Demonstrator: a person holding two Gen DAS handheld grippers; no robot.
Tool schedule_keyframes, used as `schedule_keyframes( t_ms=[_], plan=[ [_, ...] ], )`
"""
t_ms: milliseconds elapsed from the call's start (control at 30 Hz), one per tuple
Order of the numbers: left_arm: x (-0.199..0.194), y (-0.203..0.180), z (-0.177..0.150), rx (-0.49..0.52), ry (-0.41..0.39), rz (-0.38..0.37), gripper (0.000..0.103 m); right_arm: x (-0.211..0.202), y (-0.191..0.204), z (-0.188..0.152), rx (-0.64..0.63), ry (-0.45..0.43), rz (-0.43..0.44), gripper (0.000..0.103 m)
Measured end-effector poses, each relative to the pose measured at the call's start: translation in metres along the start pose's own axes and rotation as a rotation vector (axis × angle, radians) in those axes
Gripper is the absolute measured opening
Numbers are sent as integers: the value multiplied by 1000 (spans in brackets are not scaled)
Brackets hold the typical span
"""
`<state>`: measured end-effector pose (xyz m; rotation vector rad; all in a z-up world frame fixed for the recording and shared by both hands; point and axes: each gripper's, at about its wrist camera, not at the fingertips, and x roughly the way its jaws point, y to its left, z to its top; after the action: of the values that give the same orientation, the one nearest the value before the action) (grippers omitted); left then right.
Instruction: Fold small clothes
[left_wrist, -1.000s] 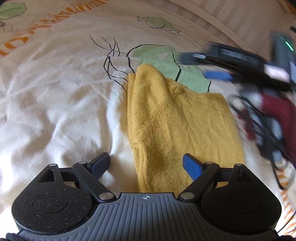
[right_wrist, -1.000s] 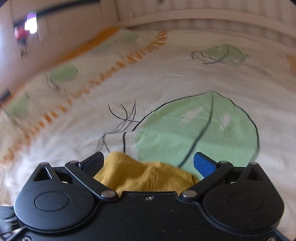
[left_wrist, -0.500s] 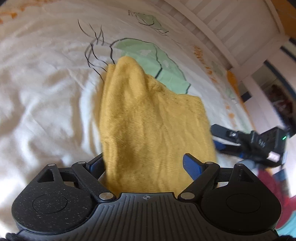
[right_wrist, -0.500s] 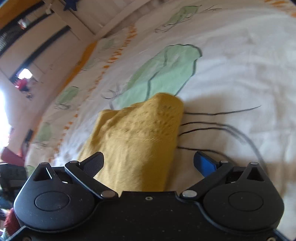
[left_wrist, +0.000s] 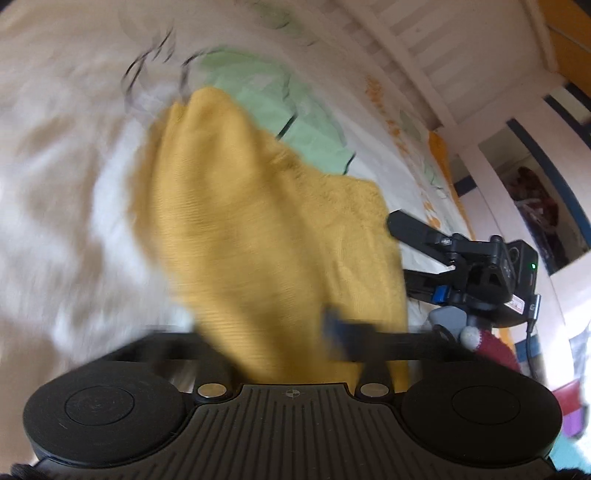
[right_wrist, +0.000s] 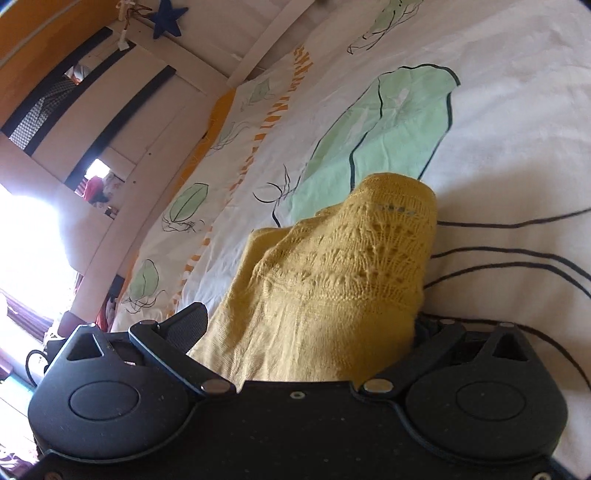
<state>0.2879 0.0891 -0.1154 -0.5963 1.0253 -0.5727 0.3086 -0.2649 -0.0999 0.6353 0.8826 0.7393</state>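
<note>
A mustard-yellow knitted garment (left_wrist: 258, 229) lies partly folded on the white bed sheet (left_wrist: 55, 184). My left gripper (left_wrist: 273, 332) is at its near edge with the cloth between its fingers; the view is blurred and the jaws look partly closed on the cloth. My right gripper (right_wrist: 306, 332) is at the other edge of the yellow garment (right_wrist: 332, 288), its lacy part running between the fingers, which stand apart. The right gripper also shows in the left wrist view (left_wrist: 413, 254) at the garment's right side.
The sheet has green leaf prints (right_wrist: 388, 122) and black line drawings. A white slatted bed rail (left_wrist: 424, 55) runs along the far side. Dark red clothing (left_wrist: 498, 350) lies at the right by the cables.
Both grippers have moved onto the yellow garment's edges. The left jaws have come closer together around the cloth. The right gripper swung from the far end to the garment's right side.
</note>
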Motion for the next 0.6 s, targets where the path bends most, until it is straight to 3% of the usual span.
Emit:
schedule_keyframes(
  t_ms=[67, 100, 133, 333, 600],
  plan=[
    [0, 9, 0, -99, 23, -49, 18, 1, 6, 1, 8, 12, -62, 79],
    [-1, 6, 1, -97, 21, -31, 17, 1, 10, 2, 0, 27, -124, 45],
    [-3, 1, 0, -78, 19, -20, 17, 0, 14, 1, -6, 36, -161, 44],
    [-26, -31, -25, -76, 61, -74, 16, -42, 45, -23, -42, 20, -165, 42],
    [-57, -63, -113, -74, 164, -134, 16, -117, 60, -90, 60, 76, -213, 42]
  ],
)
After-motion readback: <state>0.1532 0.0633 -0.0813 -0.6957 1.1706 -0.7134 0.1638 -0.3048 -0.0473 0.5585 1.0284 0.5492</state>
